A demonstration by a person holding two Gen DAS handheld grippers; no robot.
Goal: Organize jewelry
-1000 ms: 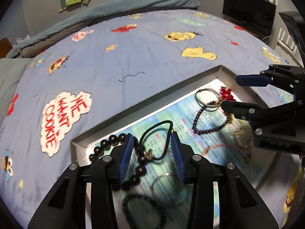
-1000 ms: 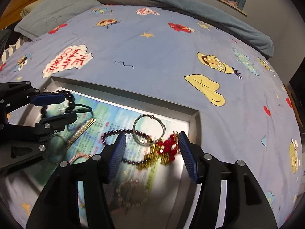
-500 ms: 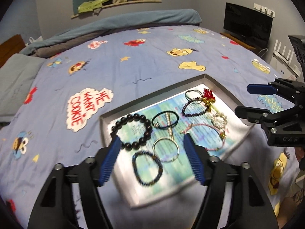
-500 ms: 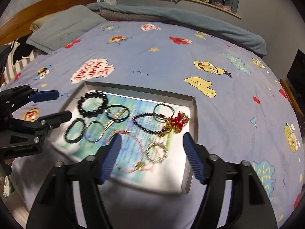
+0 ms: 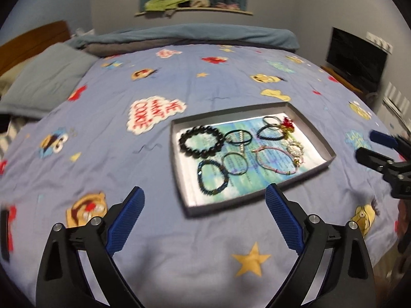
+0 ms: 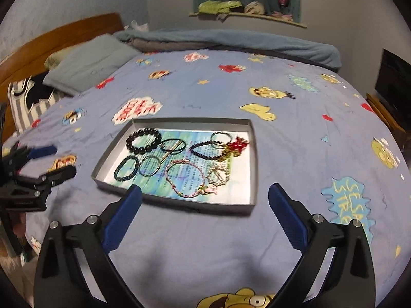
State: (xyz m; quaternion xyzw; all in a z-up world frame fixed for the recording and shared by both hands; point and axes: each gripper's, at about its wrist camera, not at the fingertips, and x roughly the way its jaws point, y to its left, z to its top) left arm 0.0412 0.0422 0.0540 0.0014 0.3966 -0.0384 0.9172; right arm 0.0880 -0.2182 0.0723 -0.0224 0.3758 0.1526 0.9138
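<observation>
A shallow grey tray [image 5: 331, 154] [image 6: 253, 154] lies on the bed and holds several bracelets. A large black bead bracelet [image 5: 201, 141] [image 6: 143, 141] lies at its far left. A pink cord bracelet [image 5: 276, 160] [image 6: 186, 177] lies toward the near right. A red bead piece [image 5: 287, 123] [image 6: 237, 145] lies at the far right. My left gripper [image 5: 204, 215] is wide open and empty, held back above the bed before the tray. My right gripper [image 6: 204, 210] is wide open and empty, also held back from the tray's near edge.
The bed has a blue cartoon-print cover [image 5: 154, 82]. A grey pillow [image 6: 90, 61] and wooden headboard [image 6: 51, 41] are at the far left. A dark TV [image 5: 355, 59] stands right of the bed. A wall shelf [image 6: 246, 15] holds clutter.
Both grippers have pulled up and back from the tray and opened wider. The whole tray now shows in both views. The jewelry has not moved.
</observation>
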